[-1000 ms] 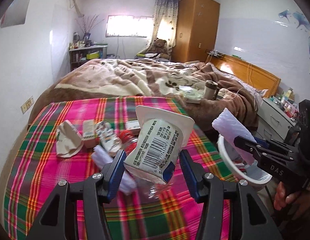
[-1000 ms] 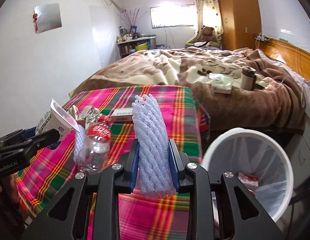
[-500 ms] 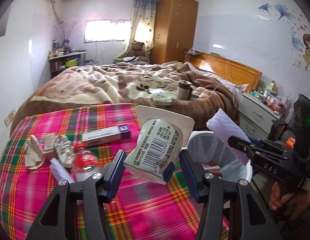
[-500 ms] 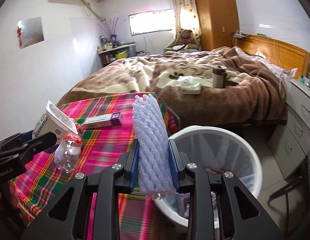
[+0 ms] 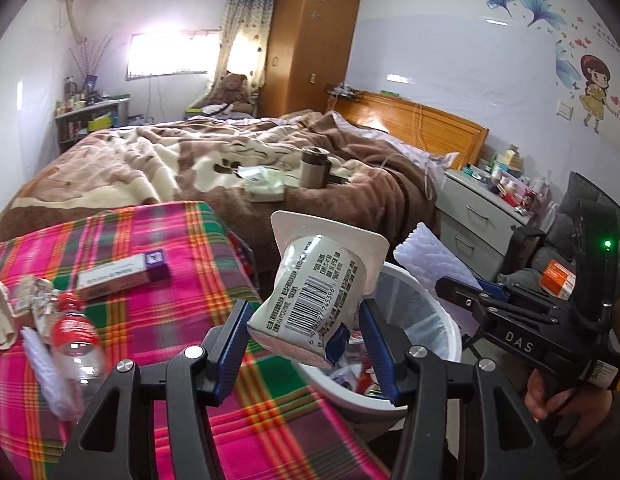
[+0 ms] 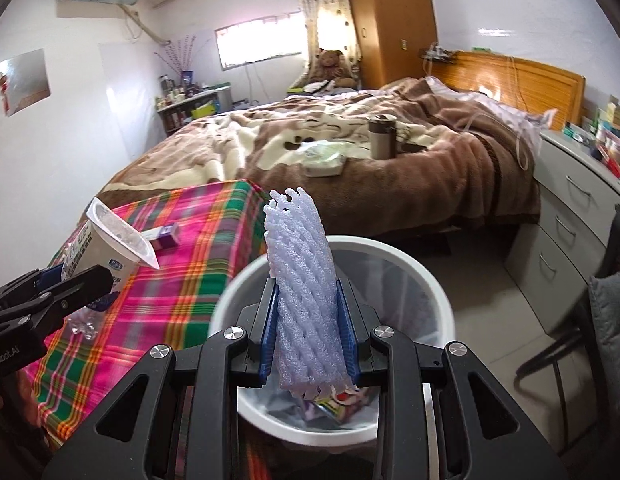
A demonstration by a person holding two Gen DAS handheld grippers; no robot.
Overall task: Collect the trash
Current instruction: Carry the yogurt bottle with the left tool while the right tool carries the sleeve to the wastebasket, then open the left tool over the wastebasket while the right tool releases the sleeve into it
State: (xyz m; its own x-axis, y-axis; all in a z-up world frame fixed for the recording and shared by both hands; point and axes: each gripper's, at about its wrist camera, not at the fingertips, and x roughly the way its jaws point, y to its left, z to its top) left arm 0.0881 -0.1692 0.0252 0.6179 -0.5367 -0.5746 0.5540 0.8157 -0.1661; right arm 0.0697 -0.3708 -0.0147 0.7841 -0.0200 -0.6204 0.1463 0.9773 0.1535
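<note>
My left gripper (image 5: 301, 336) is shut on a white yogurt cup (image 5: 318, 292) with a barcode, held above the near rim of the white trash bin (image 5: 438, 320). My right gripper (image 6: 307, 324) is shut on a white foam fruit net (image 6: 301, 292), held upright over the bin (image 6: 438, 300). The bin holds several wrappers. The right gripper also shows in the left wrist view (image 5: 462, 292) at the right. The left gripper with the cup (image 6: 105, 248) shows at the left of the right wrist view.
A plaid-covered table (image 5: 157, 312) carries a clear bottle with a red label (image 5: 75, 340), a purple and white box (image 5: 121, 274), crumpled wrappers (image 5: 13, 308) and another foam net (image 5: 45, 372). A bed (image 5: 213, 168) lies behind. Grey drawers (image 6: 578, 216) stand at the right.
Both grippers have moved right from over the table toward the bin, each still holding its item. The bin now lies directly under them.
</note>
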